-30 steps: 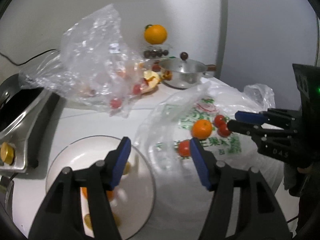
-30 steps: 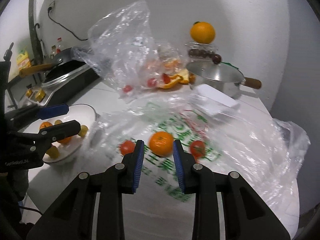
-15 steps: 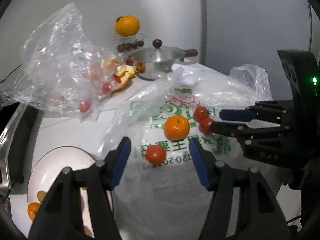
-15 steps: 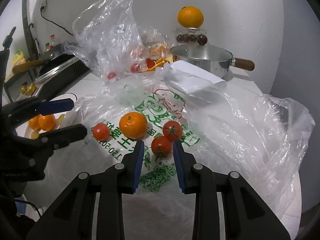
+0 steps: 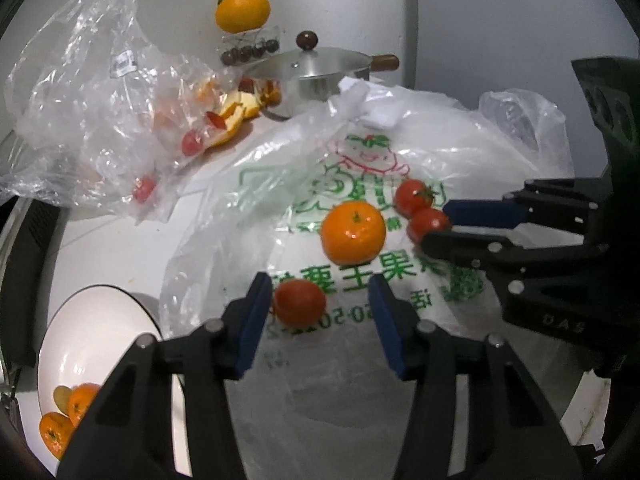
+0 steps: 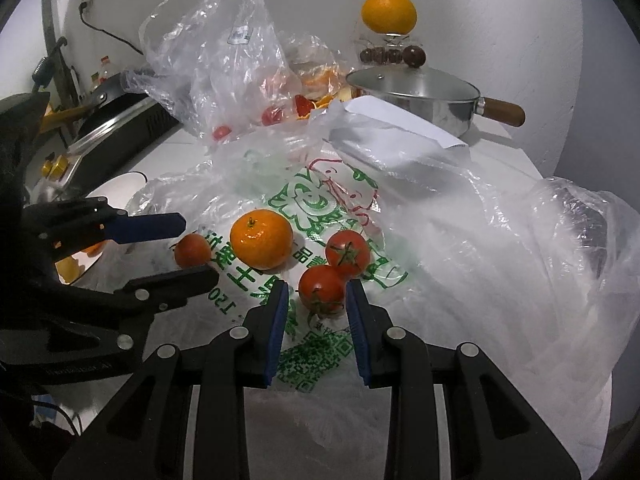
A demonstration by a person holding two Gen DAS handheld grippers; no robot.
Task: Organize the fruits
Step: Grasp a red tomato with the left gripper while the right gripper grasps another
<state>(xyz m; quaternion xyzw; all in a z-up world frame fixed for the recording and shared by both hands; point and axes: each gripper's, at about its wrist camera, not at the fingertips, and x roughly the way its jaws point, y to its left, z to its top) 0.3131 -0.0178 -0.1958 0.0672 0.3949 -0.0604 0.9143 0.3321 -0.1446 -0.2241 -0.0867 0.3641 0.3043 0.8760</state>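
Note:
An orange mandarin and three red tomatoes lie on a printed plastic bag. My left gripper is open with one tomato between its fingertips, nearer the left one. My right gripper is open with another tomato between its fingertips; it shows in the left wrist view too. The third tomato lies just beyond. A white bowl at lower left holds mandarins.
A crumpled clear bag with small tomatoes and orange peel lies at the back left. A lidded steel pot stands behind, with an orange on a clear box. A stove is at the left.
Both grippers have moved forward and down over the printed bag. Each now has a tomato between its fingers. The right jaws have opened wider.

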